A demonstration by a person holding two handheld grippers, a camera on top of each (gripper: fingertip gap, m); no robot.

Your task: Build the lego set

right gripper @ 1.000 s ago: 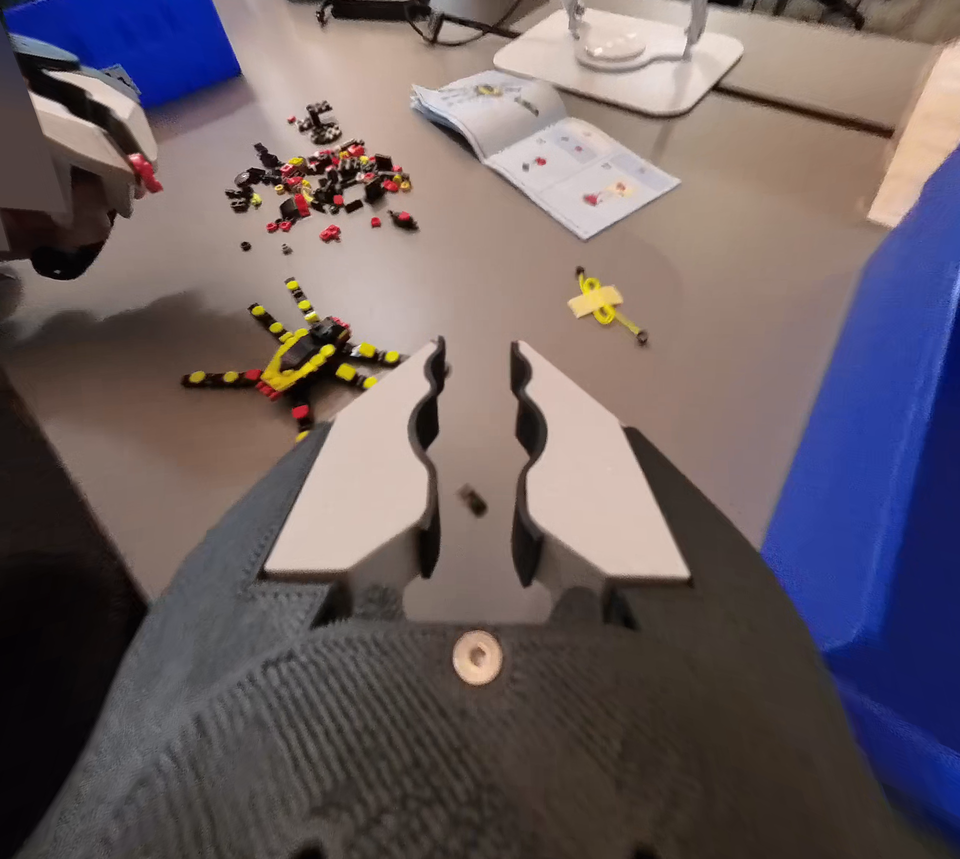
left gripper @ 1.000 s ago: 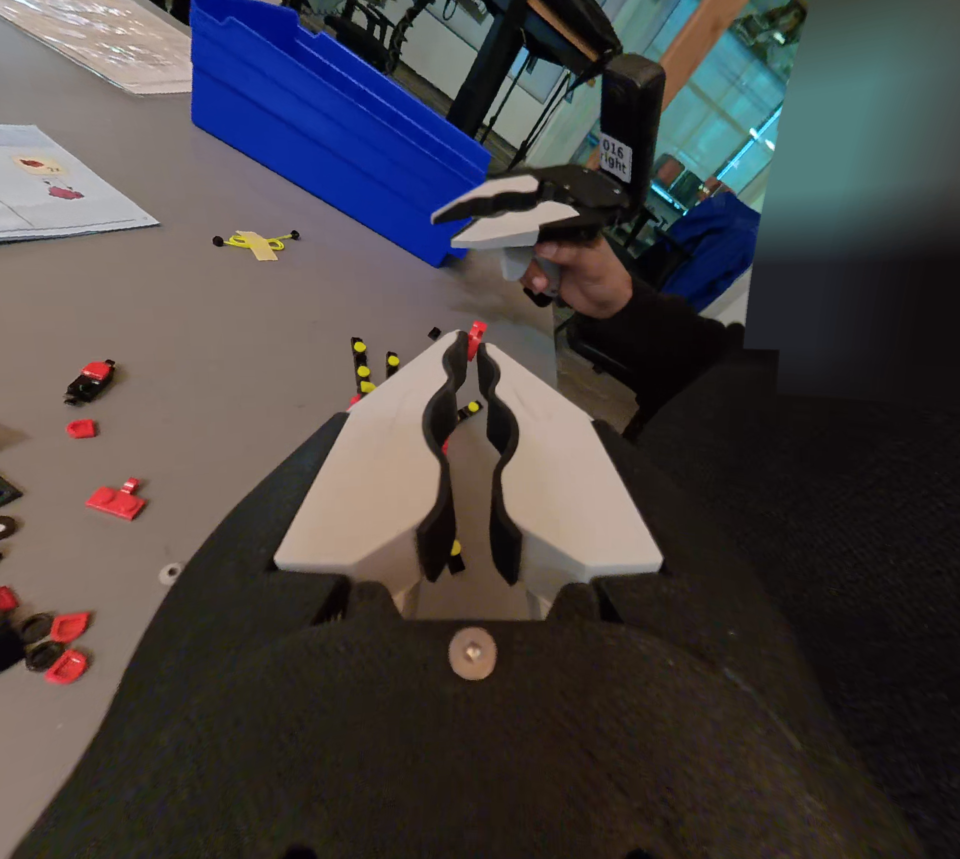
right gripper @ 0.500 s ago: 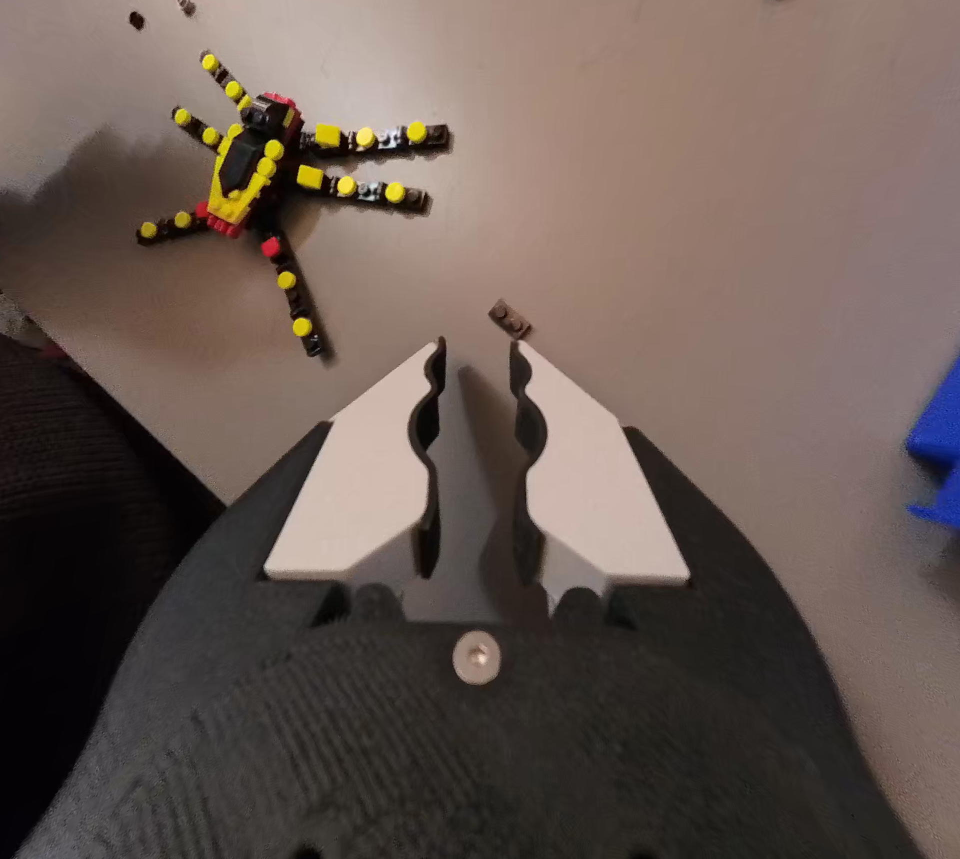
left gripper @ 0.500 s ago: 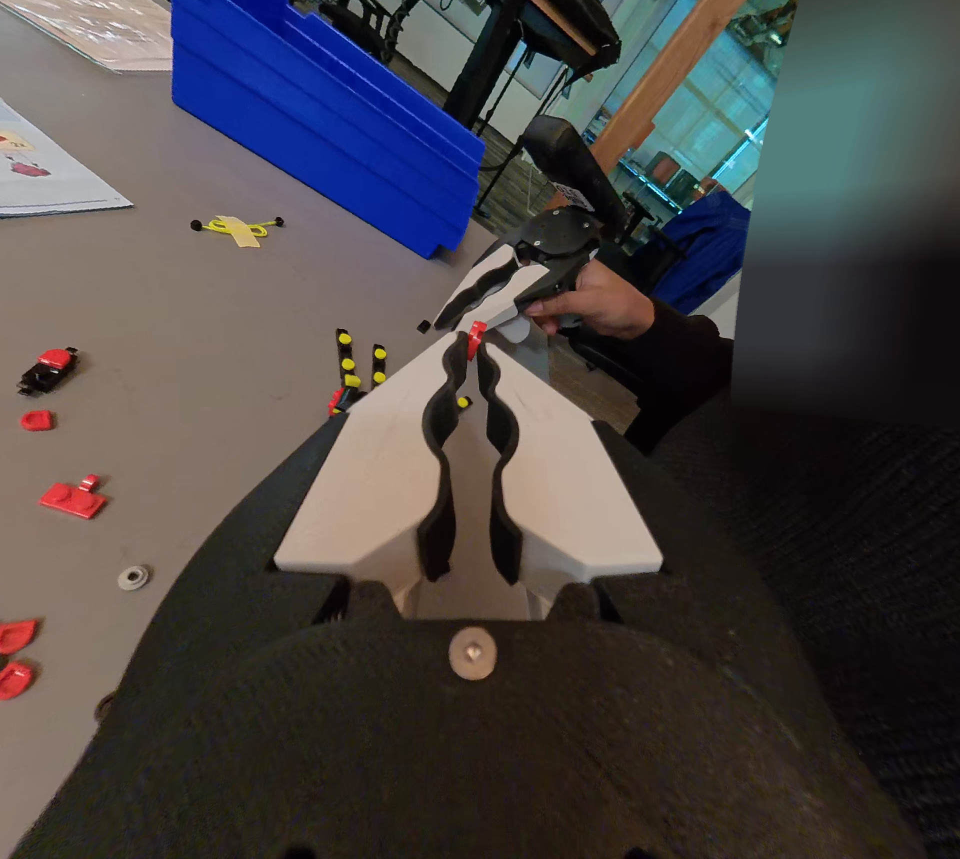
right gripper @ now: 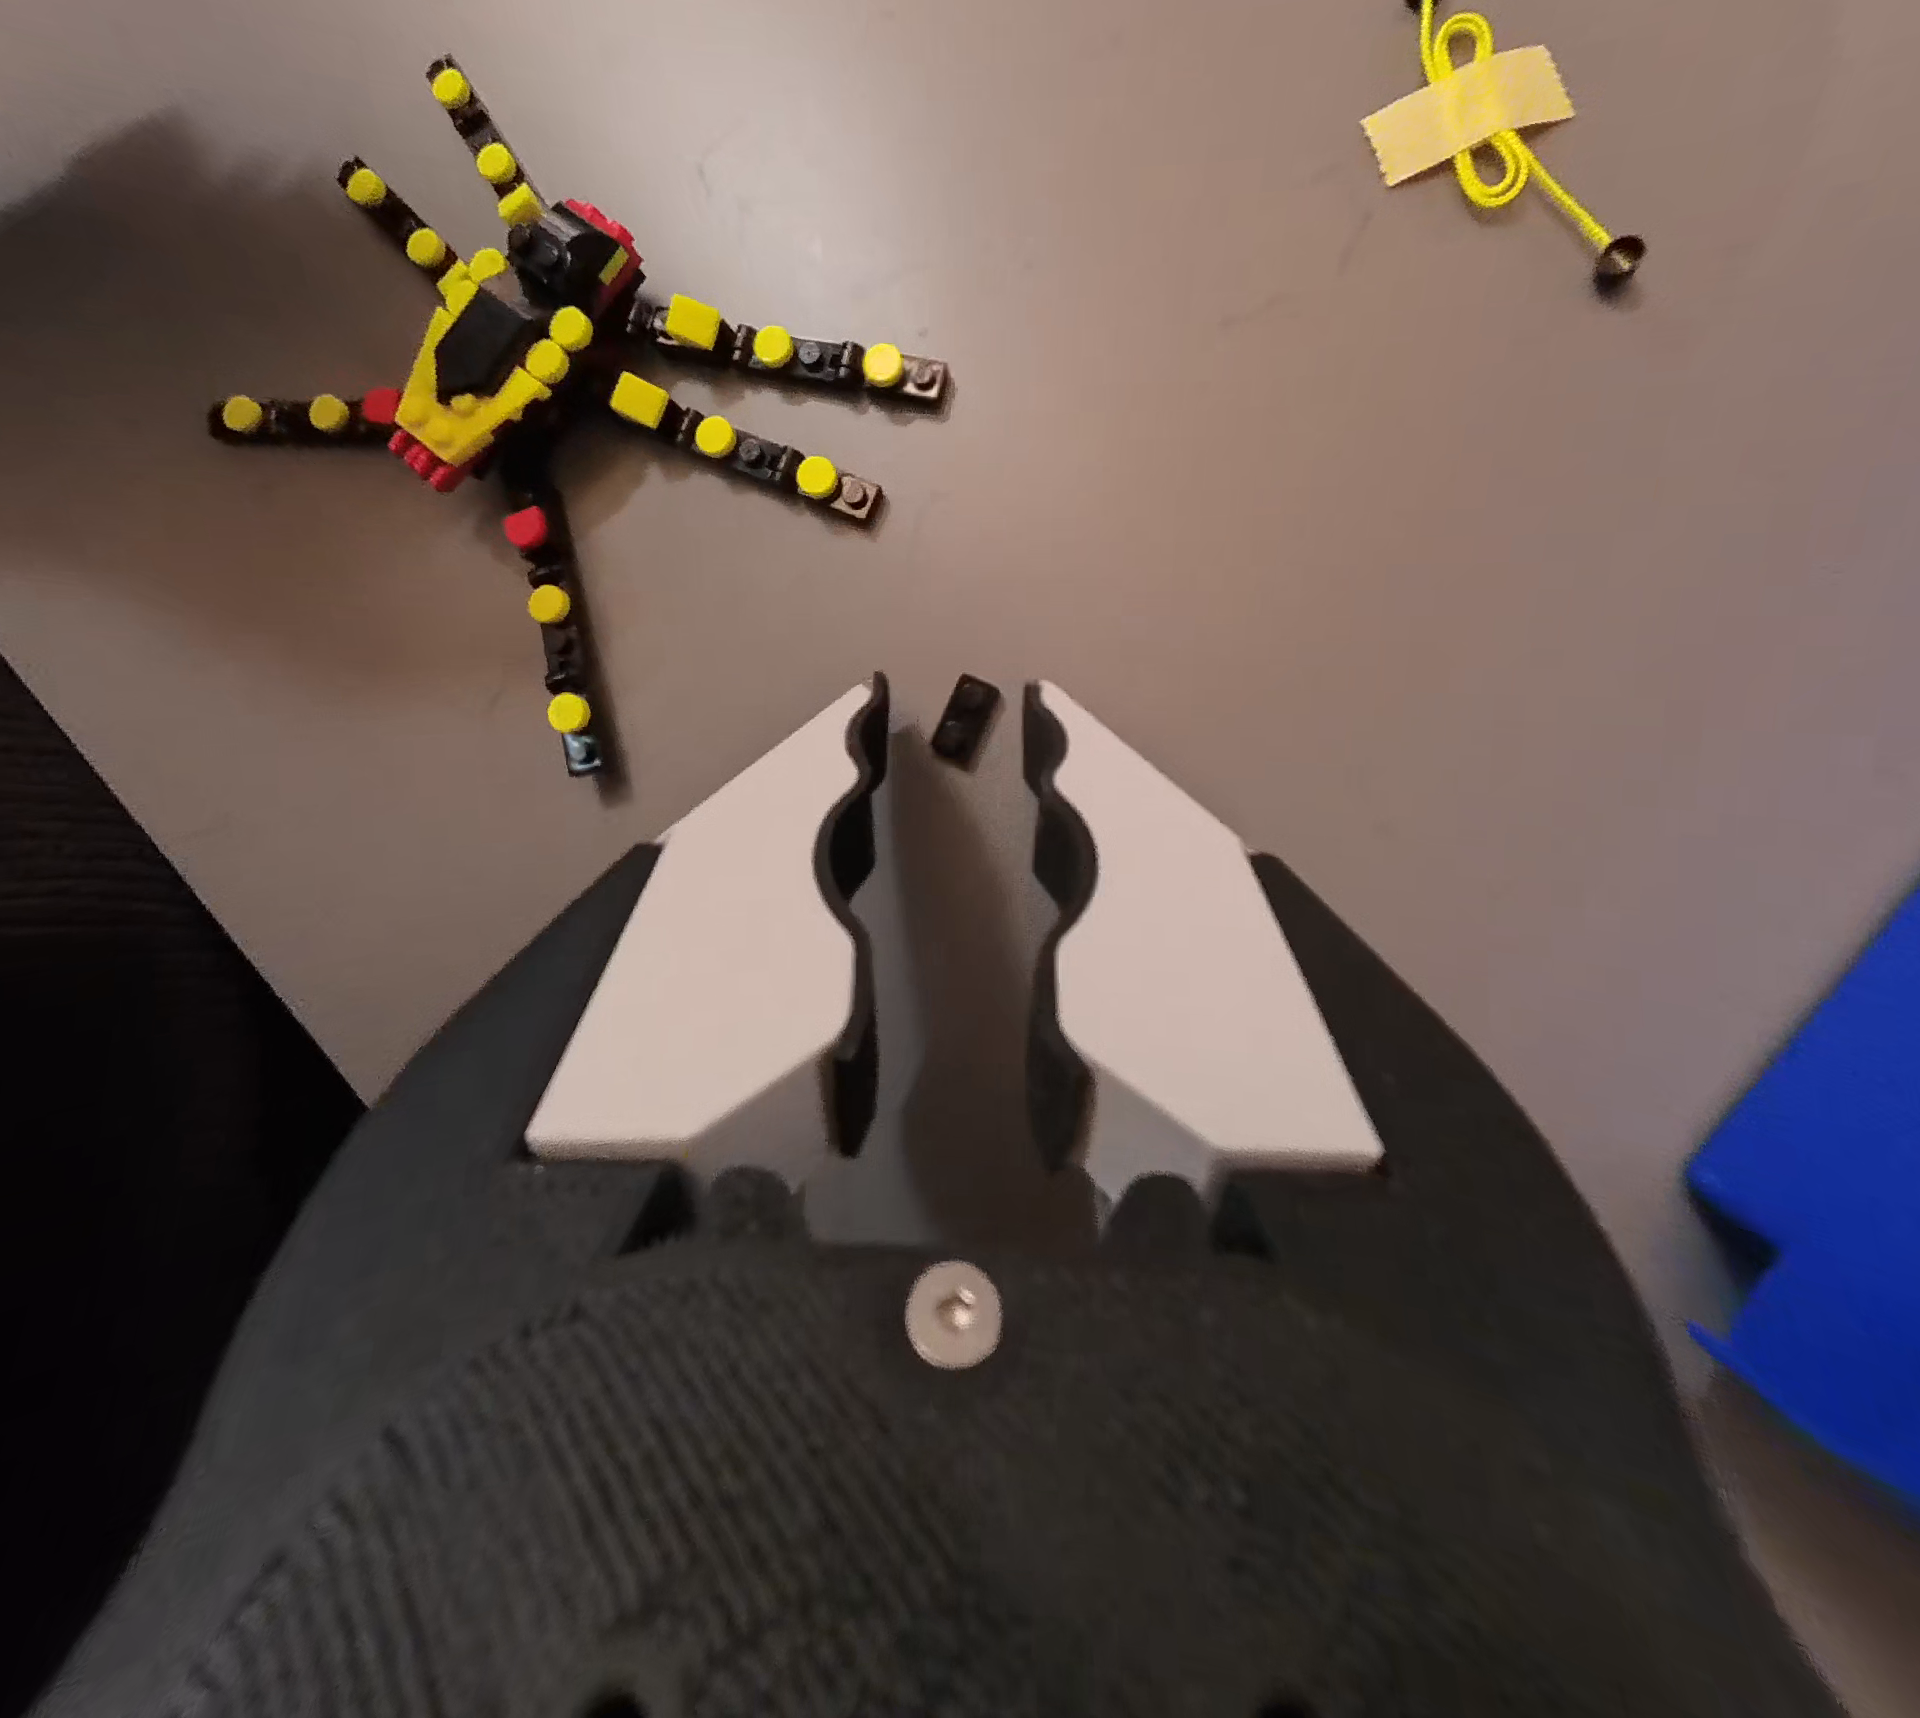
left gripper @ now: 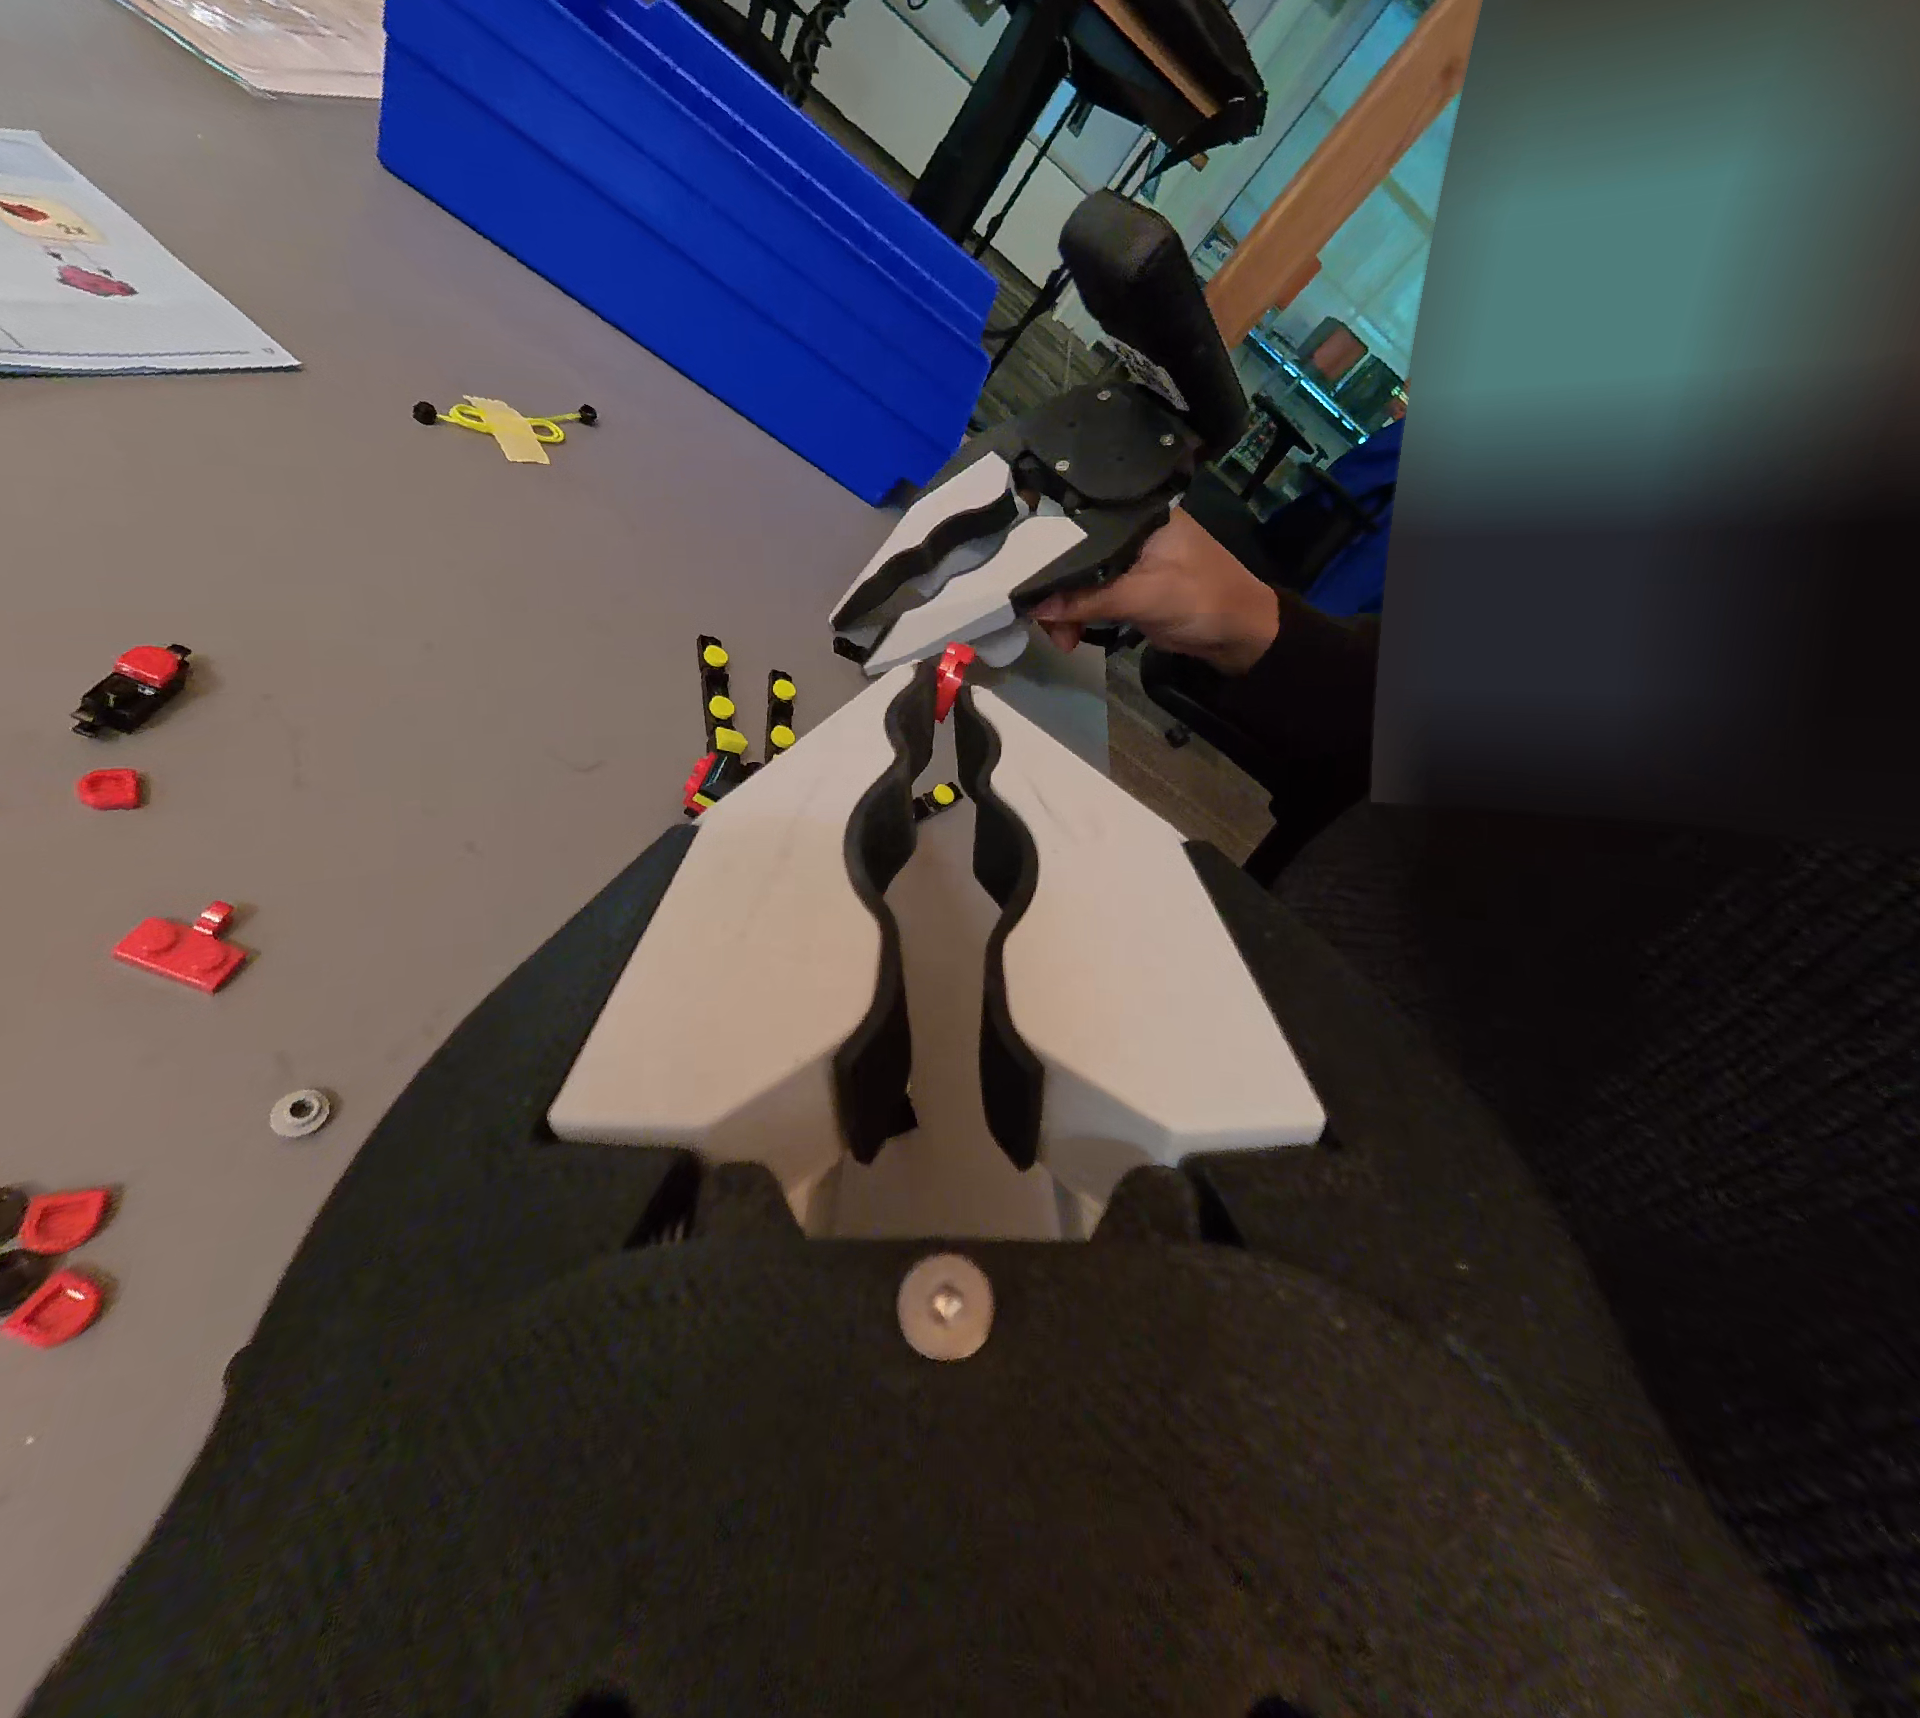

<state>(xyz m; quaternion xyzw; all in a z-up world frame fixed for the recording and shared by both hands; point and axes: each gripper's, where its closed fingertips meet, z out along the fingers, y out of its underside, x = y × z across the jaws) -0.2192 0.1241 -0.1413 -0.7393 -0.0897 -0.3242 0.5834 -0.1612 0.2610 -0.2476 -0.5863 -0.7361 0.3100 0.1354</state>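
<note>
My left gripper (left gripper: 940, 697) is shut on a small red lego piece (left gripper: 951, 674) held at its fingertips above the table. My right gripper (right gripper: 956, 700) is open and points down at the table, with a small black lego plate (right gripper: 964, 720) lying between its fingertips. The right gripper also shows in the left wrist view (left gripper: 868, 642), just beyond the red piece. A black, yellow and red spider-like lego model (right gripper: 499, 359) lies on the grey table to the left of the right gripper. Its legs show in the left wrist view (left gripper: 743, 712).
A blue bin (left gripper: 665, 193) stands at the back, and its corner shows in the right wrist view (right gripper: 1829, 1232). A yellow string with tape (right gripper: 1475, 120) lies to the right. Loose red and black pieces (left gripper: 177, 946) lie to the left. An instruction booklet (left gripper: 94, 276) lies at the far left. The left gripper's tips are roughly 20 cm from the right gripper's.
My right gripper has tilted down toward the table and closed in on the small black plate, which now lies between its fingertips. My left gripper still holds the red piece.
</note>
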